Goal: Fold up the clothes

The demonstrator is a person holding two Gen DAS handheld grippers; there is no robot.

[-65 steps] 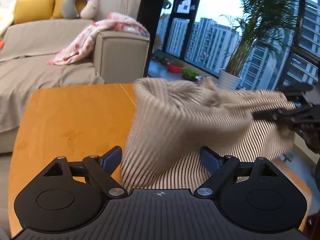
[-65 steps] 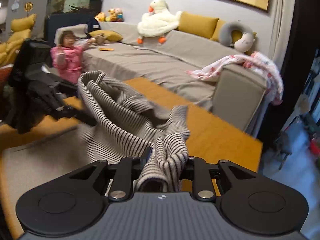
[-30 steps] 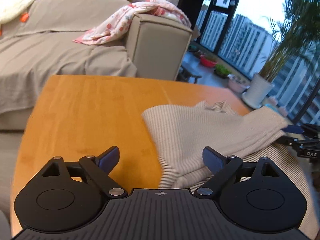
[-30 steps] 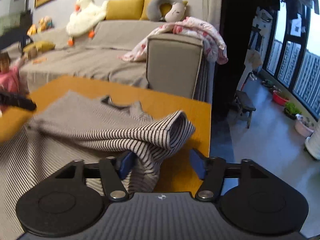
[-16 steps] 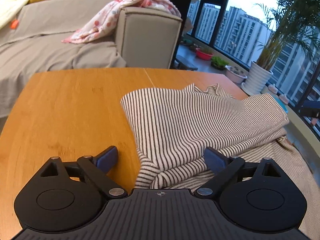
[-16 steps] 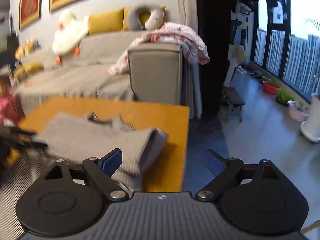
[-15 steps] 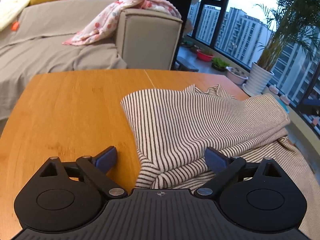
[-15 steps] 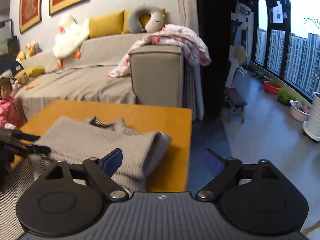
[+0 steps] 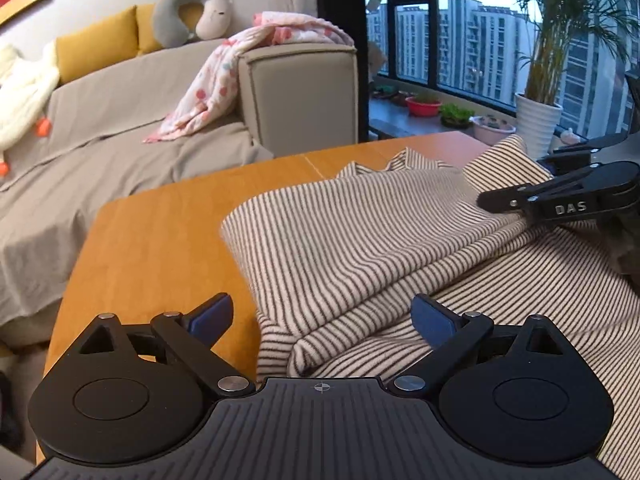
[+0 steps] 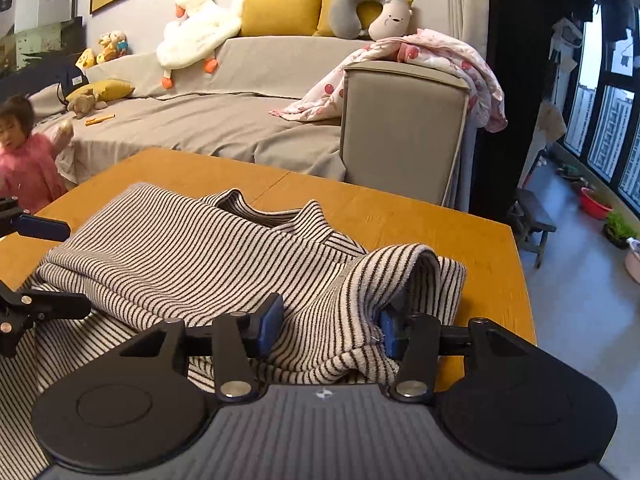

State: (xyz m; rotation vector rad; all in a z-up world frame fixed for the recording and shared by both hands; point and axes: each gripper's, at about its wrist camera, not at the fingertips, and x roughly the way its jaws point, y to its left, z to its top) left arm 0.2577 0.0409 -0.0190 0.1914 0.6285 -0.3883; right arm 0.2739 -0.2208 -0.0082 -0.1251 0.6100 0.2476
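A black-and-white striped sweater lies folded over on the orange wooden table, collar toward the sofa. My left gripper is open at the near fold, both blue pads apart and off the cloth. My right gripper stands half open at the sweater corner. A rolled fold of it bulges between the pads, and the right pad is tucked under the roll. In the left wrist view the right gripper rests on the cloth at the right. The left gripper shows at the left edge of the right wrist view.
A grey sofa with a pink spotted blanket on its arm stands just behind the table. A child in pink is at the far left. The table's right edge drops to the floor. A potted palm stands by the windows.
The lifted sweater was laid down folded and both grippers let go. Since half a second ago my right gripper has come back to the corner fold and its jaws have narrowed around it.
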